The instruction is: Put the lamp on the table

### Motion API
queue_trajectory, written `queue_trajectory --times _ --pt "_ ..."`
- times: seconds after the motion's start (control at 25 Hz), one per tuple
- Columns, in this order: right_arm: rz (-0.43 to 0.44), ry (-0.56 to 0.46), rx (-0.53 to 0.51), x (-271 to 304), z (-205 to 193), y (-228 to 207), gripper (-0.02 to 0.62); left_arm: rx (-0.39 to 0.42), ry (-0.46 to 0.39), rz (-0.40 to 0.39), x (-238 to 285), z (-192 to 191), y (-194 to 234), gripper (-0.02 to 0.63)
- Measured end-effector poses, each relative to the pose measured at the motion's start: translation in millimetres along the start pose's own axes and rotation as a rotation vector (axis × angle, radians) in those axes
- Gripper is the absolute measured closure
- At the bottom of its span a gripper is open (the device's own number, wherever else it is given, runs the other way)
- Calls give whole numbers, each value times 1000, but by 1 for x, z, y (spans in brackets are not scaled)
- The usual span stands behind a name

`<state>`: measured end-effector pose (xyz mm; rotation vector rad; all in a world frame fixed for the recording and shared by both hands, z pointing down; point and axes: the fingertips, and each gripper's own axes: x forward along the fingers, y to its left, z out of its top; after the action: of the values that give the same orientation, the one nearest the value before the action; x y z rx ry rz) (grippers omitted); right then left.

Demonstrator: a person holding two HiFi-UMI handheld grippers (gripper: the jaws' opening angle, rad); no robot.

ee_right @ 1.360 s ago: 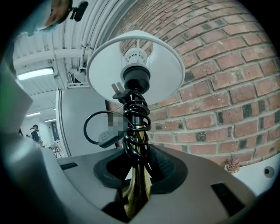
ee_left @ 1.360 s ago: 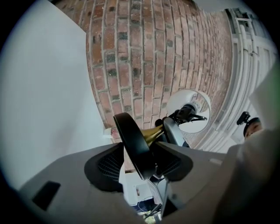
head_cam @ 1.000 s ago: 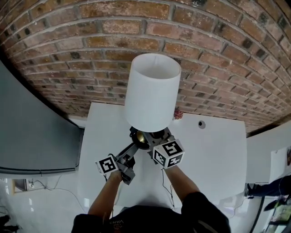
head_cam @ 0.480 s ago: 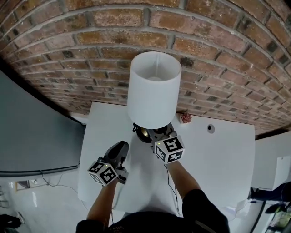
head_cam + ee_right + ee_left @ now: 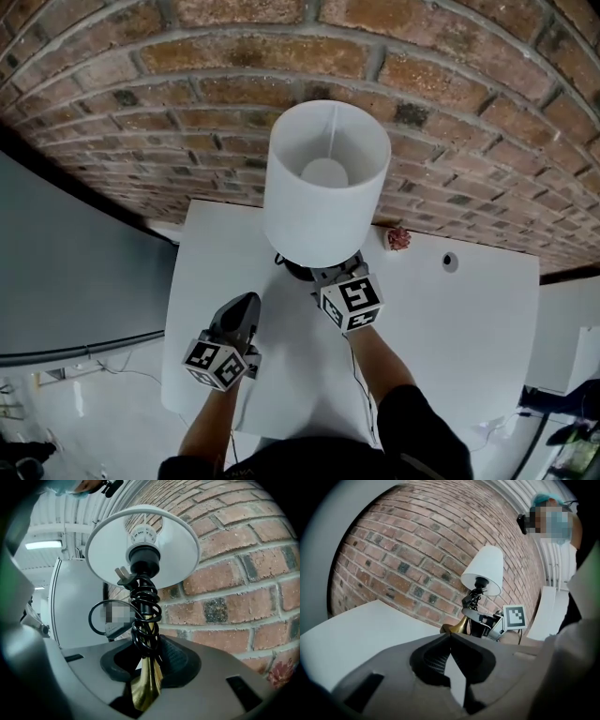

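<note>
1. Seen from the head view, a white-shaded lamp stands upright in the upper centre of the frame. It is over the back part of a white bench, close to a brick wall.
2. The right tool sits just below the shade. In the right gripper view its jaws are clamped on the lamp's brass stem, under a black cord wound round the stem.
3. What has just changed: a second ago the left tool was up beside the right one at the lamp's foot, with its jaws wide.
4. Since then it has drawn away to the lower left of the frame and rolled over.
5. Its jaws have just been closing. In the left gripper view they now meet with nothing between them.
6. The left gripper view shows the lamp at centre right, well apart from that tool, with the right tool's marker cube beside the stem.
7. The lamp has also come lower and nearer the wall over the same second, and the right tool alone now carries it.
8. Whether the base already rests on the bench cannot be told, because the shade and the tool bodies hide it.
9. Judgement: the placing is nearly done. What remains is to settle the base flat and release the stem without tipping the top-heavy shade.
</note>
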<state>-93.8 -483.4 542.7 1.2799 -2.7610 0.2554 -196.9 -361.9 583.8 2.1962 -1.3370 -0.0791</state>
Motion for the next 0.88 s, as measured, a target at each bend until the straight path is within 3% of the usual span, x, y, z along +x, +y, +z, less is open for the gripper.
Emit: queue_trajectory --times 0.36,0.88 --pt "-9 -23 -58 6 -9 -7 485 32 18 11 5 -9 3 598" --pt "-19 -25 -50 12 -26 -10 485 41 34 8 11 -21 0 598"
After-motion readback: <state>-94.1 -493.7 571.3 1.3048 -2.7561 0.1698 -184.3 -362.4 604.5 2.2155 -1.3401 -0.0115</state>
